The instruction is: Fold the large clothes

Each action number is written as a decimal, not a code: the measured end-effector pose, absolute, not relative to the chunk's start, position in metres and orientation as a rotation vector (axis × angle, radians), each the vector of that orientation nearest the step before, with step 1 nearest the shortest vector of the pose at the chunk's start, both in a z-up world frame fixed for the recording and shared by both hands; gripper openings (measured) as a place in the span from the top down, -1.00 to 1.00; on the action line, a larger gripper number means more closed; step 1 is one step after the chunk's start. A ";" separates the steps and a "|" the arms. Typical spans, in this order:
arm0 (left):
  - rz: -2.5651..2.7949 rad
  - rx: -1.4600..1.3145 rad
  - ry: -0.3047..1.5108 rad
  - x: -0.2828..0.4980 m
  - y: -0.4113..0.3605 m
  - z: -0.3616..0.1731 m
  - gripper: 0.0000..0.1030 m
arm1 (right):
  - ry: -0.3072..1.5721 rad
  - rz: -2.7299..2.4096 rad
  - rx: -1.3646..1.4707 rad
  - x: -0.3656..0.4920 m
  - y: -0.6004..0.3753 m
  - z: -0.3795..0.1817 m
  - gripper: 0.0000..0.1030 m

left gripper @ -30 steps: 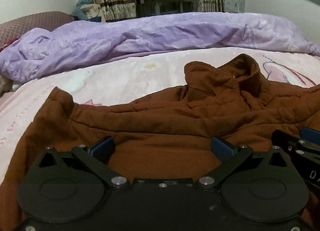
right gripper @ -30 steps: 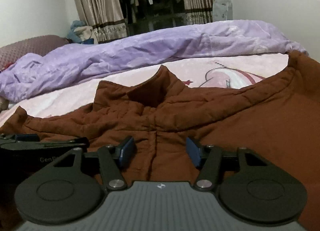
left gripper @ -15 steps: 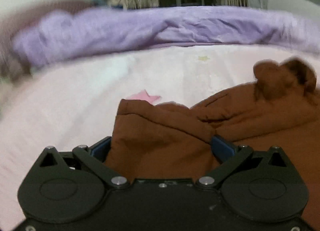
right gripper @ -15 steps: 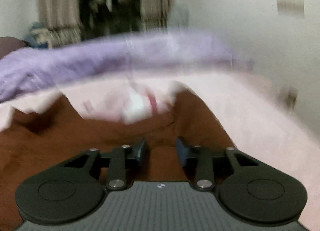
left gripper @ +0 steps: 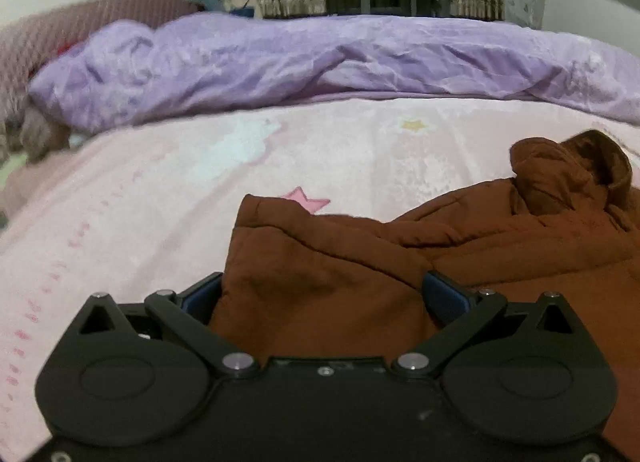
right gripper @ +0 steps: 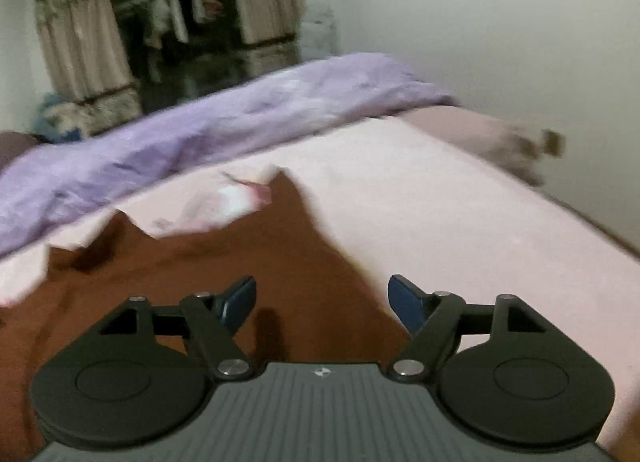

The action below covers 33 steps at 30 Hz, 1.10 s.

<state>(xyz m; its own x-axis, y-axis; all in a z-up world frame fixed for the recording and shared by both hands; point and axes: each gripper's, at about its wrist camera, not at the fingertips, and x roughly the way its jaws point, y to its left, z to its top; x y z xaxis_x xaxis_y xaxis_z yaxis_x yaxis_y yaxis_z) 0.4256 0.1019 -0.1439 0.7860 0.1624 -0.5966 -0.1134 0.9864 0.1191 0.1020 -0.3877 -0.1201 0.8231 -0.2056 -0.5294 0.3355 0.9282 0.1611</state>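
Observation:
A large brown padded jacket (left gripper: 460,246) lies spread on the pink bed sheet (left gripper: 160,190). Its collar (left gripper: 576,166) stands up at the right of the left wrist view. My left gripper (left gripper: 320,294) is wide open with a folded bulge of the jacket's left side between its fingers. In the right wrist view the jacket (right gripper: 200,270) fills the lower left, with its right edge running under my right gripper (right gripper: 322,302), which is open just above the cloth.
A crumpled purple duvet (left gripper: 320,62) lies across the far side of the bed. A dark red headboard (left gripper: 60,30) is at the far left. Curtains (right gripper: 80,46) and a wall (right gripper: 480,42) stand behind. The bed's right edge (right gripper: 580,218) runs close to the wall.
Both grippers swung outward, left to the jacket's left side, right to its right edge. The right gripper narrowed, then opened wide. The jacket's left side has bunched into the left gripper.

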 end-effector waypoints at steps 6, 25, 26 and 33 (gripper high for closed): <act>0.125 0.158 0.631 0.403 0.092 -0.128 -1.00 | 0.609 -0.196 0.507 0.099 -0.417 -0.148 -0.73; 0.225 0.069 0.627 0.307 0.204 -0.055 -1.00 | 0.118 0.146 0.346 0.129 -0.202 -0.007 0.50; 0.229 0.065 0.629 0.304 0.209 -0.056 -1.00 | 0.116 0.191 0.333 0.132 -0.179 0.000 0.54; 0.235 -0.006 0.732 0.306 0.236 -0.099 -1.00 | 0.281 0.436 0.340 0.151 -0.044 -0.040 0.66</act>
<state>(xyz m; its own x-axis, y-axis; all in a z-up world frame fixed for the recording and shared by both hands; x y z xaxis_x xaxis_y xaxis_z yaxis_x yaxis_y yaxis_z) 0.3058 0.2362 -0.0989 0.7186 0.2105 -0.6628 -0.2146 0.9737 0.0766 0.1511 -0.0443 -0.0397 0.8695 0.4552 -0.1916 -0.3628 0.8520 0.3776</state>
